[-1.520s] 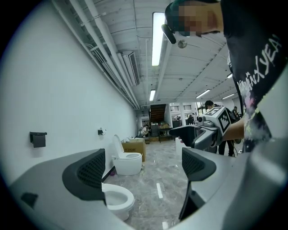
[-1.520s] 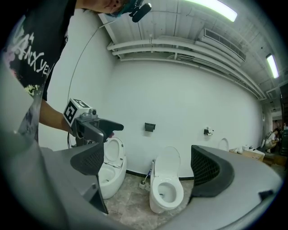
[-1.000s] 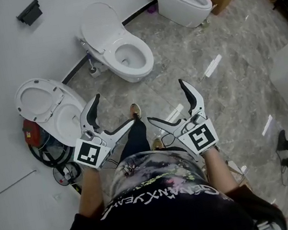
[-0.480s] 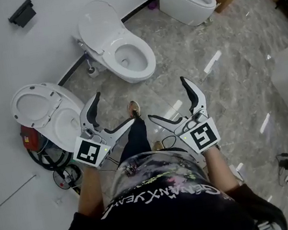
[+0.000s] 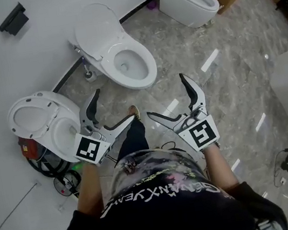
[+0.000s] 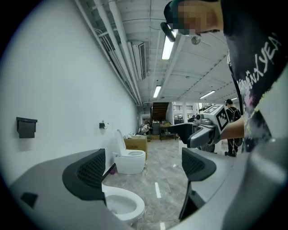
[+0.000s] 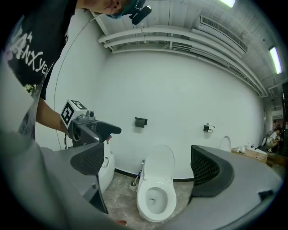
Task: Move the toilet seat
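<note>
Toilet seat [image 5: 146, 58] sits on the middle toilet, with its lid [image 5: 98, 29] up against the wall, just ahead of me. My left tongs [image 5: 115, 105] and right tongs [image 5: 165, 96] are both wide open and hold nothing. My shirt [image 5: 162, 190] lettering is too warped to read.

Glossy white toilet [image 5: 124, 60], polished marbled floor [image 5: 227, 87]

I get bright, even light from ceiling strip lights [image 6: 169, 46]; they glare off the glossy floor [image 5: 209, 61]. Both gripper views bend strongly, with black corners. Everything reads sharp; shadows are soft.
</note>
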`<state>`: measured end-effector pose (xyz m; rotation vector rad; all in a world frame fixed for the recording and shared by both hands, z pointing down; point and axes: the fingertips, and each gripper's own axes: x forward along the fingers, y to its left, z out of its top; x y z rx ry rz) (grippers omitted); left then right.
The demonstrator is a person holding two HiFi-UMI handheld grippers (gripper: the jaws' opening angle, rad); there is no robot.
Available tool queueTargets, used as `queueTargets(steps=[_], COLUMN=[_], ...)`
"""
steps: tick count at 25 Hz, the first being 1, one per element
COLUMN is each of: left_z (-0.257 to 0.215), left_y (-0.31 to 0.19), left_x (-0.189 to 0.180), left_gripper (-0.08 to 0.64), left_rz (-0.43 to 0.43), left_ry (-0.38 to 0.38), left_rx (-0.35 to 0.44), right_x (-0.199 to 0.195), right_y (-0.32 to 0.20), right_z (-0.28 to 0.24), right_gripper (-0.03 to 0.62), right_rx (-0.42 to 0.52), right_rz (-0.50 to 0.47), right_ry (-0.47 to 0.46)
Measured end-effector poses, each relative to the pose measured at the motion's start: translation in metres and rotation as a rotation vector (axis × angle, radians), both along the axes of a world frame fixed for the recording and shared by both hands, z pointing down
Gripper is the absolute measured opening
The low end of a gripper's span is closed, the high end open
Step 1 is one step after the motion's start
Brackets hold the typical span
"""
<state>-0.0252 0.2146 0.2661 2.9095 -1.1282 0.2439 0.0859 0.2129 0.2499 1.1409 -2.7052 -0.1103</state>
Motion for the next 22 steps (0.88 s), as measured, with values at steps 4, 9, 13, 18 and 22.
queueTargets(steps=[4, 9, 13, 18, 22], left_z=[-0.003, -0.006, -0.006, -0.002, -0.001], left_y=[-0.043, -0.091, -0.130, -0.174, -0.201], left_x=[-0.008, -0.019, -0.032, -0.048, -0.059], left_gripper=[0.512, 0.512, 0.512, 0.512, 0.512], left_rz=[0.006, 0.019, 0.032, 0.043, 0.054], left_ry=[0.018, 0.033, 0.044, 0.040, 0.049], left_rx=[-0.014, -0.025, -0.032, -0.044, -0.043], right_x=[-0.008, -0.021, -0.032, -0.050, -0.063], right_y=[-0.042, -0.088, -0.124, -0.166, -0.190], right_z=[-0.007, -0.011, -0.007, -0.005, -0.008], right_gripper=[0.584, 0.584, 0.584, 0.584, 0.584], right_rx=[-0.002, -0.012, -0.038, -0.051, -0.036], right_rz=[0.009, 0.021, 0.039, 0.061, 0.057], right_ry=[0.008, 0.004, -0.004, -0.002, 0.006])
